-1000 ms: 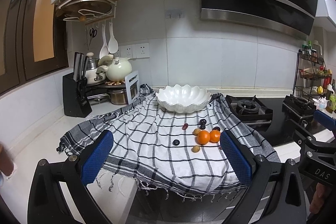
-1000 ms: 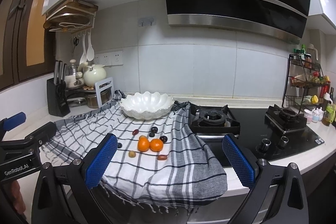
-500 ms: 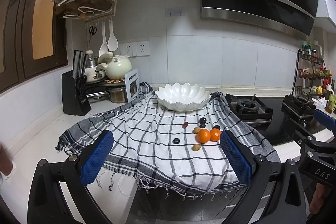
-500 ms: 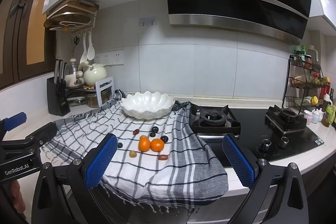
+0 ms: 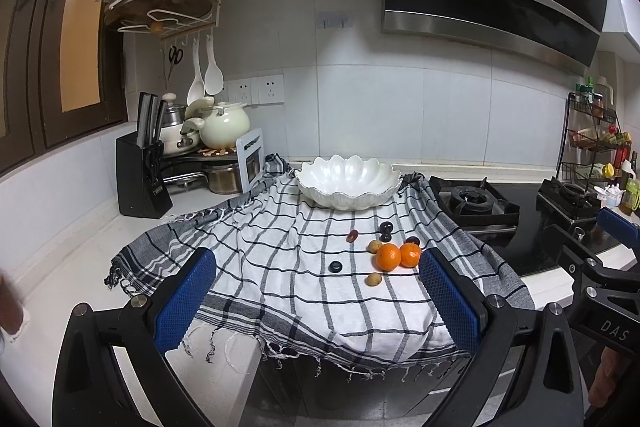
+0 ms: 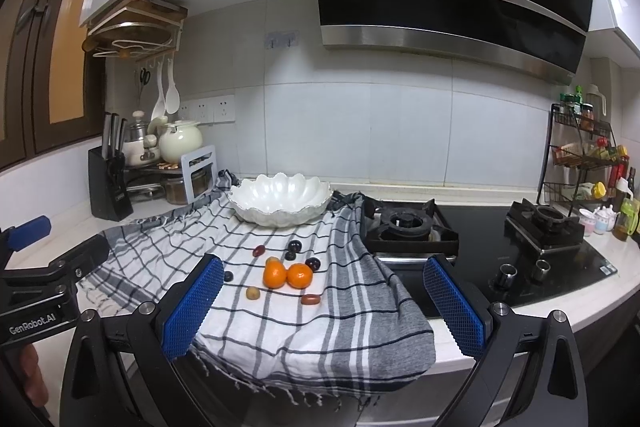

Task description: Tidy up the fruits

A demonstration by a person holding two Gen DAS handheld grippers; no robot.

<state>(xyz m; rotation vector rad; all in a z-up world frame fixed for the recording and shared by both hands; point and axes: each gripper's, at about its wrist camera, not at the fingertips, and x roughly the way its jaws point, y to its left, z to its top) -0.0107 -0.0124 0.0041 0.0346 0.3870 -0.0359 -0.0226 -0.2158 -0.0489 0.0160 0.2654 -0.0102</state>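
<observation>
While held back off the counter edge, left gripper [image 5: 316,299] wide open in the left wrist view, blue pads [image 5: 185,301] spread, nothing between them. Fruit loose on the checked cloth [image 5: 280,267], in front of the white scalloped bowl [image 5: 348,183], none inside it as far as visible. Two oranges [image 5: 388,257] touching side by side, row running left-right; two small tan fruits [image 5: 374,279] just left of them, dark round ones [image 5: 335,266] scattered around, one reddish fruit [image 5: 352,235] nearer the bowl. Round items, no clear long axis. Knife block [image 5: 142,179] and cream pot [image 5: 224,125] far left; right gripper's blue tip at the right edge. From the right wrist view, right gripper [image 6: 324,307] likewise released, jaws apart, empty. Same oranges [image 6: 275,275] near centre, between the pads. Shown only here: an oblong reddish-brown fruit [image 6: 310,299] in front of the oranges, long axis left-right, hidden behind the pad in the other view. Also fuller view of gas hob [image 6: 404,227] right of the cloth, and spice rack [image 6: 580,163] far right.
</observation>
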